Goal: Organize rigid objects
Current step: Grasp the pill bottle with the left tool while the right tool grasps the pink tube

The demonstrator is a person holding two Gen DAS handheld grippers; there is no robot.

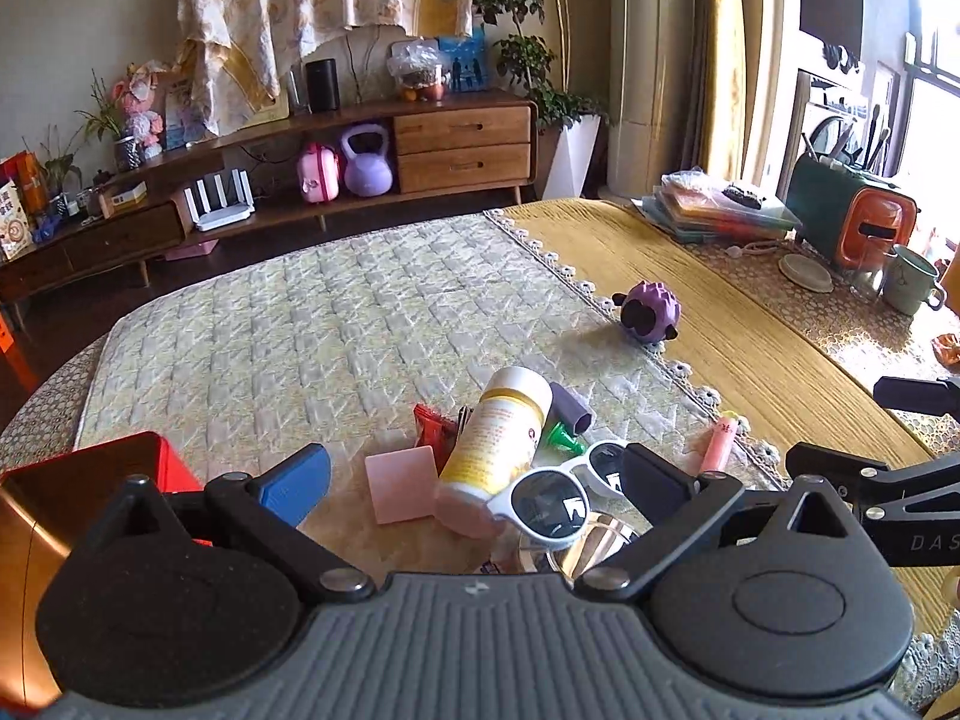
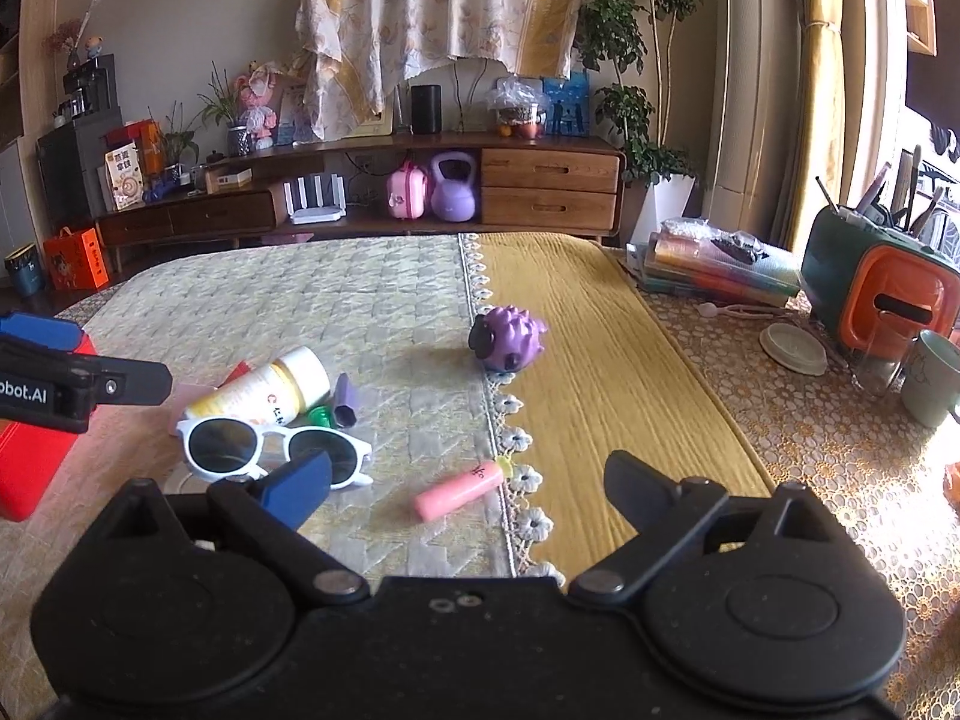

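A pile of small objects lies on the quilted mat. It holds a white and yellow bottle [image 1: 501, 435] on its side, white sunglasses [image 1: 555, 498], a pink card [image 1: 401, 483], a purple cap piece [image 1: 573, 408], a green piece [image 1: 561, 439] and a red packet [image 1: 433, 426]. My left gripper [image 1: 477, 483] is open and empty just above the pile. A pink tube [image 2: 459, 490] lies near the mat's lace edge, between the jaws of my open right gripper [image 2: 471, 489]. The bottle [image 2: 264, 390] and sunglasses [image 2: 270, 447] show at left in the right wrist view.
A red box [image 1: 90, 480] stands at the left; it also shows in the right wrist view [image 2: 27, 456]. A purple spiky toy [image 2: 507, 339] sits on the mat edge. Books [image 2: 714, 270], an orange and green holder [image 2: 882, 294], a cup [image 2: 930, 378] and a lid [image 2: 792, 348] are at the right.
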